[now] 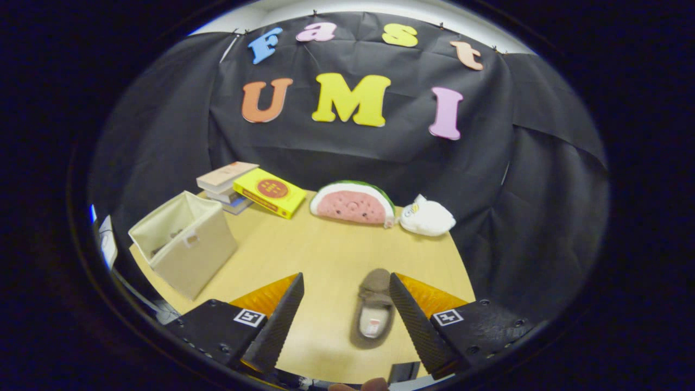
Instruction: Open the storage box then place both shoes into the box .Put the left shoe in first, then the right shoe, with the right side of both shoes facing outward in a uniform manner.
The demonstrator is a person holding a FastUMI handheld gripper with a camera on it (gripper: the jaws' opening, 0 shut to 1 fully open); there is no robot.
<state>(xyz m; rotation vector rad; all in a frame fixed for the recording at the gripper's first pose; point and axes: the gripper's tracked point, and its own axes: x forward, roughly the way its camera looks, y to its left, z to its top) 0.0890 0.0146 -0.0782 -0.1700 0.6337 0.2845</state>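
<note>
Brown and low, the shoe point(374, 309) lies on the wooden table point(320, 255) between our gripper point(345, 312) fingers, close against the right one; we see them spread wide, gripping nothing. Toward the table's left edge stands the open beige storage box point(184, 241), something dark inside.

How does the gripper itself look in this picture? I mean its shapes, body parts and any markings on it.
The gripper has two wedge-shaped fingers with ribbed inner faces, tapering toward the tips. Each sits on a black block fixed with small screws, and each block bears a square white tag with a black pattern. Orange translucent panels lie along the outer sides of the fingers. No cable is visible.
</note>
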